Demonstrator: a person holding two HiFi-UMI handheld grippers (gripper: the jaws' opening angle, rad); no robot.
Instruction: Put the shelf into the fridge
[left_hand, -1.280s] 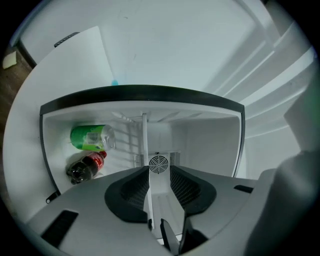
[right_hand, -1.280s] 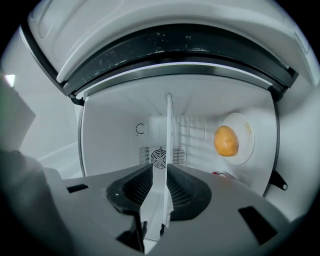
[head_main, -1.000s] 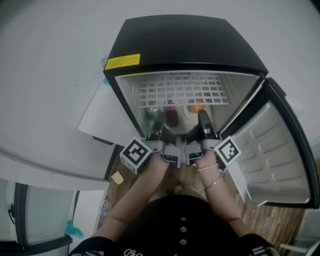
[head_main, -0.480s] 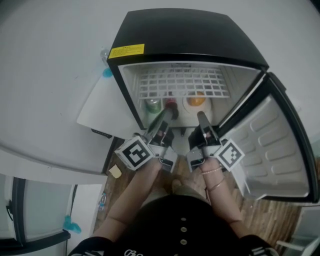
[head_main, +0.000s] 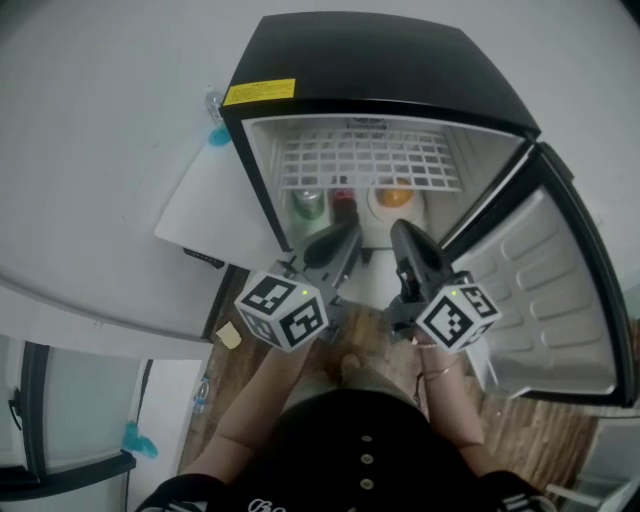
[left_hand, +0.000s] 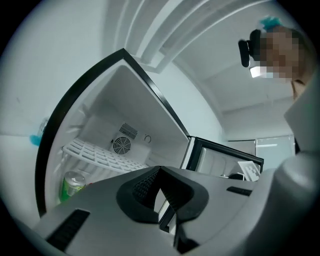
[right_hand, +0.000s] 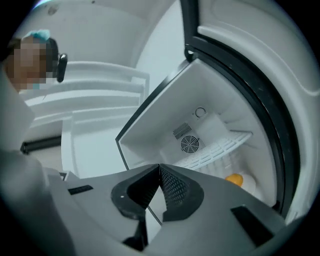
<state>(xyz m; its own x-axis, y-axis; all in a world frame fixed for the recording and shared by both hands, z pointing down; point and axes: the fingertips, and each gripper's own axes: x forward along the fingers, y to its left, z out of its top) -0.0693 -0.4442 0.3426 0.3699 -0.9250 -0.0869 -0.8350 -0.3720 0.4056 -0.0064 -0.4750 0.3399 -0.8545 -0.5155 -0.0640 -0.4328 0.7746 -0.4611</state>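
The white wire shelf (head_main: 365, 160) lies across the upper part of the open black mini fridge (head_main: 380, 60); it also shows in the left gripper view as the shelf (left_hand: 100, 156) and in the right gripper view as the shelf (right_hand: 215, 150). Both grippers hover side by side in front of the fridge opening, clear of the shelf. My left gripper (head_main: 340, 238) (left_hand: 159, 169) is shut; its jaws have just been closing with nothing between them. My right gripper (head_main: 404, 238) (right_hand: 159, 167) is shut too, and empty.
Under the shelf stand a green can (head_main: 307, 203), a dark red bottle (head_main: 344, 203) and an orange (head_main: 393, 197). The fridge door (head_main: 545, 300) hangs open at the right. A white board (head_main: 205, 215) leans left of the fridge. Wooden floor lies below.
Both grippers have drawn back from the fridge's mouth and risen, rolling so that their marker cubes face up. The left jaws have closed on nothing.
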